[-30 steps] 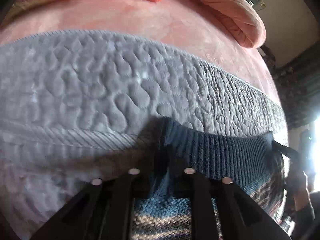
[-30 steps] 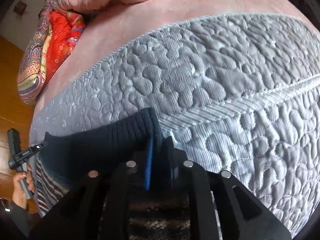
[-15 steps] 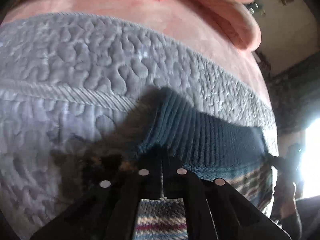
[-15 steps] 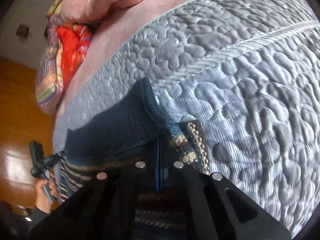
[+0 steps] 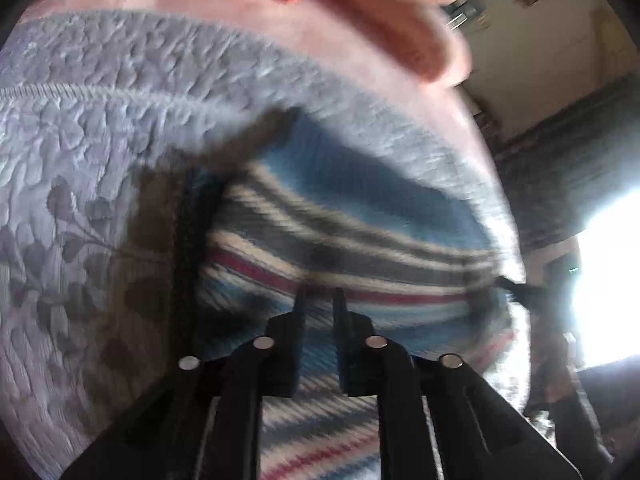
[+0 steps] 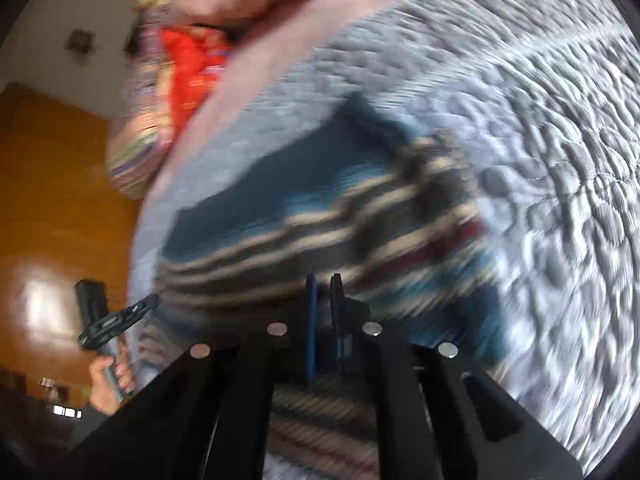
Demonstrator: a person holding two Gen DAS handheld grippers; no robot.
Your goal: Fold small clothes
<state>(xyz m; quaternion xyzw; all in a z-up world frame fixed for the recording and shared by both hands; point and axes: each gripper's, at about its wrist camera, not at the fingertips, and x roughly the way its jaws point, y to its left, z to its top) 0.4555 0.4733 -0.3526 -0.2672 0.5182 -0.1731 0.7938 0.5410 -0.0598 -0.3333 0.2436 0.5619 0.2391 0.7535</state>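
A striped knit sweater [image 5: 360, 240] in blue, cream, grey and red lies spread on a grey quilted bedspread [image 5: 100, 140]. My left gripper [image 5: 320, 300] hovers over its near part, fingers a little apart, with nothing between them. In the right wrist view the same sweater [image 6: 320, 220] lies flat, with its dark blue ribbed hem on the far side. My right gripper [image 6: 324, 288] is over the sweater's near edge, its jaws standing a narrow gap apart and empty. Both views are blurred by motion. The left gripper [image 6: 116, 320] also shows there, held in a hand [image 6: 108, 376].
A pink blanket and pillow [image 5: 400, 28] lie beyond the bedspread, with a red patterned cloth [image 6: 192, 72] beside them. An orange wooden surface [image 6: 52, 200] lies past the bed's left edge. A bright window glares at the right [image 5: 608, 280].
Both grippers have let go of the sweater's blue hem and pulled back and up. The sweater now lies flat, its striped body in full view.
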